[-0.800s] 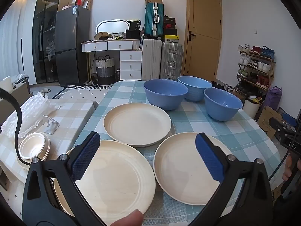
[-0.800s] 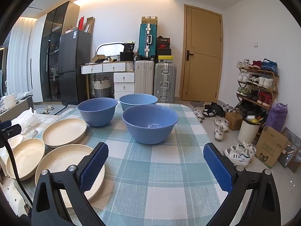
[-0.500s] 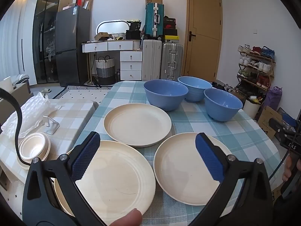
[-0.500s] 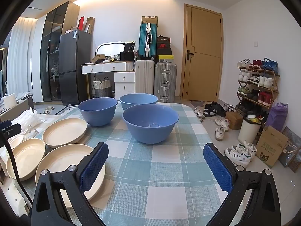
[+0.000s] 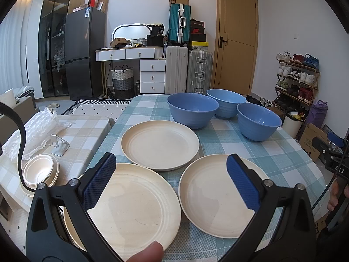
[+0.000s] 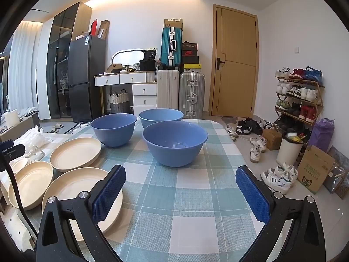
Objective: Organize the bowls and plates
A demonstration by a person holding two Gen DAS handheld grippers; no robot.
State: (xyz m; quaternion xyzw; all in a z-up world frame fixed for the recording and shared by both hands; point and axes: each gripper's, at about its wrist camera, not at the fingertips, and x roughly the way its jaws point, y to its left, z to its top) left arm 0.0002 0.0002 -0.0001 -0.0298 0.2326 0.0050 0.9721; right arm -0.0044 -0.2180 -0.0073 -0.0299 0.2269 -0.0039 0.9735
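- Fingers on left gripper and right gripper are gaping wide, gripping nothing.
- Plates and bowls are sitting unstacked on the table, so nothing's organized yet.

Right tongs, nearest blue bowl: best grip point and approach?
Pinch the near rim of the nearest blue bowl, coming straight in from the front, one finger inside the wall and one outside. It stands upright and mouth-up, likely too wide to span, and the right tongs are open, facing it.
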